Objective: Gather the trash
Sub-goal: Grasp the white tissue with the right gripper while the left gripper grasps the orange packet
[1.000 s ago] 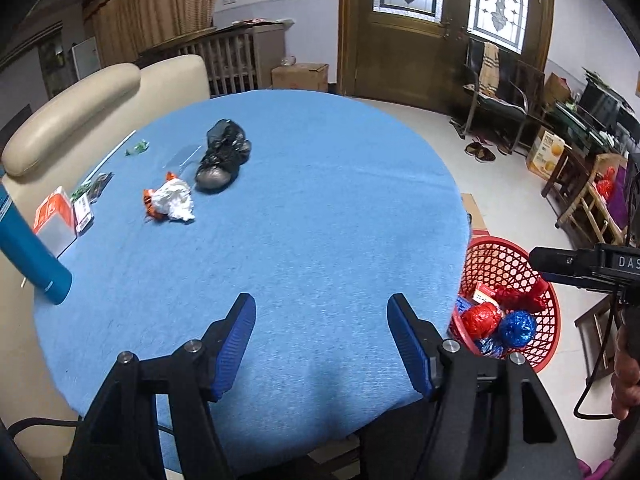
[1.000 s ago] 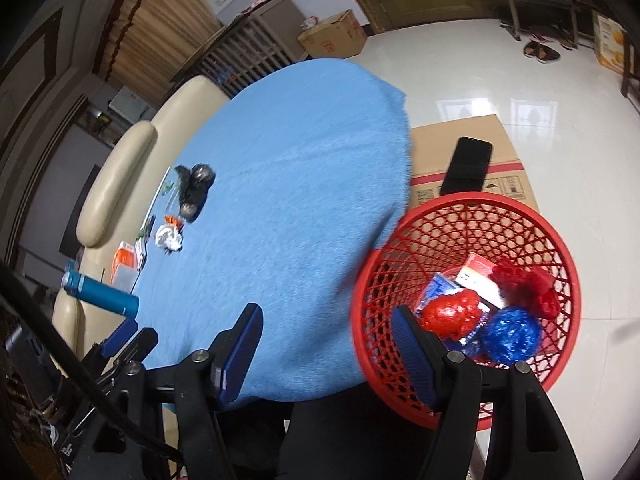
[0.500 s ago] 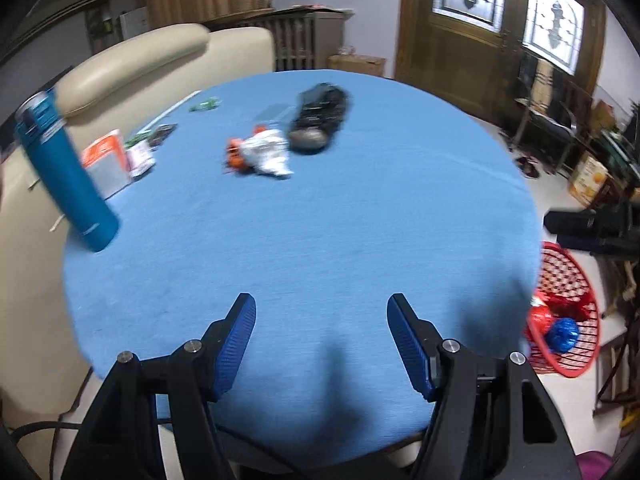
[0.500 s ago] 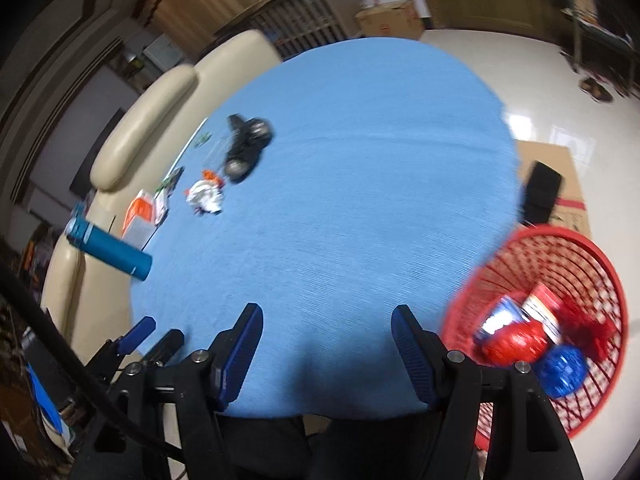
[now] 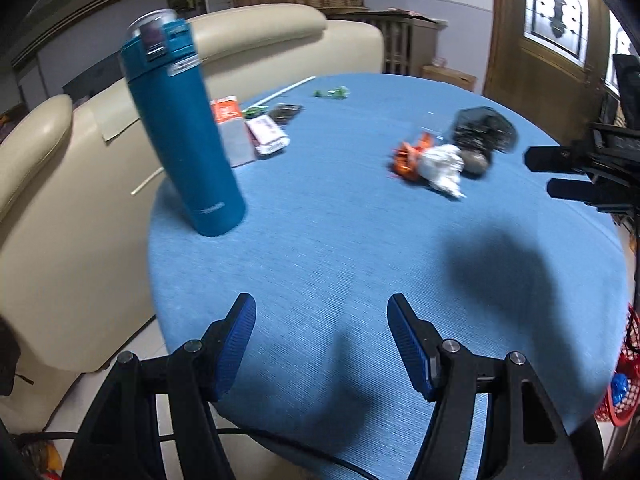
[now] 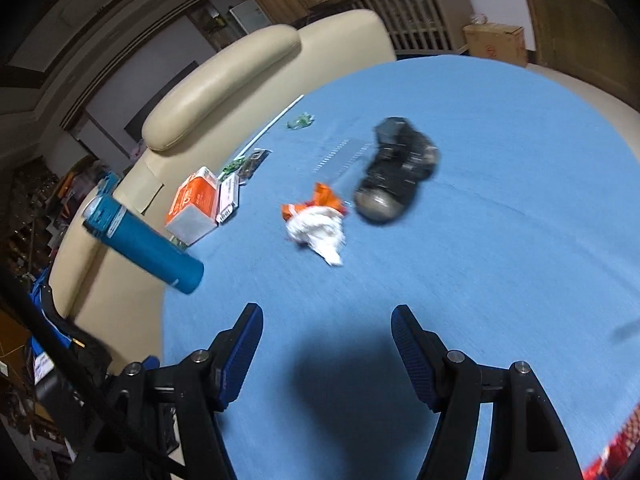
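A crumpled white paper with an orange wrapper (image 6: 316, 224) lies on the round blue table (image 6: 500, 260), beside a crumpled black bag (image 6: 396, 172). Both show in the left wrist view, the white paper (image 5: 438, 166) and the black bag (image 5: 480, 136). My right gripper (image 6: 326, 354) is open and empty, over the table's near part, short of the trash. My left gripper (image 5: 322, 346) is open and empty near the table's front edge. The right gripper's black fingers (image 5: 560, 160) show at the right in the left wrist view. A red trash basket (image 5: 624, 384) sits on the floor at the lower right.
A tall teal bottle (image 5: 180, 128) stands at the table's left edge. An orange and white box (image 6: 196, 204), small packets (image 5: 268, 136) and green scraps (image 6: 300, 121) lie at the far left. A cream sofa (image 5: 60, 184) borders the table's left side.
Both grippers have swung left, away from the red basket and toward the trash on the table. The teal bottle and the trash now look closer. Both stay open.
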Demonstrator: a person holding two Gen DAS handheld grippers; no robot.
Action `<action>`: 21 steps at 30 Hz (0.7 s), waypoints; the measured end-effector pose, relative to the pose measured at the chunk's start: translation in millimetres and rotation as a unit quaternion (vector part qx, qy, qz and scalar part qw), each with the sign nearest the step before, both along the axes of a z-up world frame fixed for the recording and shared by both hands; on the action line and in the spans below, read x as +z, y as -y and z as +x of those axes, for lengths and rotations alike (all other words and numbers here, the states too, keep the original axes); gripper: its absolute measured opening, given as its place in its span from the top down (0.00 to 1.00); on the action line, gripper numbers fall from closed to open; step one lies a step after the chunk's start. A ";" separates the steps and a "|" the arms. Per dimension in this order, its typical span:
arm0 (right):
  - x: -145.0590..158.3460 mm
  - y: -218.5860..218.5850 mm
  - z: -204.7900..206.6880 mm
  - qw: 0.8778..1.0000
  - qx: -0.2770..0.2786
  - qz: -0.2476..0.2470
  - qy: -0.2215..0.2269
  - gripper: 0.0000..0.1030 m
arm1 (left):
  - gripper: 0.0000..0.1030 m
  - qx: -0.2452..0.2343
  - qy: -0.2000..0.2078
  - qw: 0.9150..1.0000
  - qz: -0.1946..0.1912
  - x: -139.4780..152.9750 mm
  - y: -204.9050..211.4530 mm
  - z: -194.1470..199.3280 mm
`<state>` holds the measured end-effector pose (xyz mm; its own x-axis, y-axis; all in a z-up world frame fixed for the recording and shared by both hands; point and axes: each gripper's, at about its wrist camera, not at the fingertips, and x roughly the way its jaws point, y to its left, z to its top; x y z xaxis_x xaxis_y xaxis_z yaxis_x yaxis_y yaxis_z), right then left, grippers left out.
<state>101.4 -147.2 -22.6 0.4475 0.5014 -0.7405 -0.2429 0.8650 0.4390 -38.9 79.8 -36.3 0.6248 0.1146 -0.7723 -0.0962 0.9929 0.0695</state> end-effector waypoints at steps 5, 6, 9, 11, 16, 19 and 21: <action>-19.6 -34.8 43.1 1.000 0.006 -0.004 -0.017 0.31 | 0.33 0.003 -0.005 1.000 0.004 -1.9 -14.3 14.8; -23.2 -37.8 49.0 1.000 0.004 -0.003 -0.021 0.31 | 0.33 0.002 -0.005 1.000 0.006 -1.4 -15.1 17.5; -35.9 -51.7 67.9 1.000 -0.004 -0.004 -0.029 0.31 | 0.33 0.002 -0.003 1.000 0.008 0.8 -18.5 24.7; -44.7 -59.9 77.5 0.999 -0.013 -0.020 -0.033 0.31 | 0.33 0.002 0.001 1.000 0.010 3.3 -21.5 30.3; -63.8 -71.9 92.5 0.997 -0.025 -0.048 -0.048 0.31 | 0.33 0.004 0.008 1.000 0.014 9.0 -28.5 43.7; -69.7 -74.2 93.7 0.997 -0.026 -0.063 -0.042 0.33 | 0.33 0.005 0.009 1.000 0.015 10.1 -31.0 50.7; -71.1 -76.5 93.7 0.997 -0.018 -0.070 -0.034 0.49 | 0.33 -0.003 0.005 1.000 0.012 9.4 -28.7 57.6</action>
<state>195.1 -70.7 -93.7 0.4100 0.3749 -0.8315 -0.1843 0.9269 0.3271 18.7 108.4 -26.9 0.6338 0.1281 -0.7628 -0.0903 0.9917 0.0914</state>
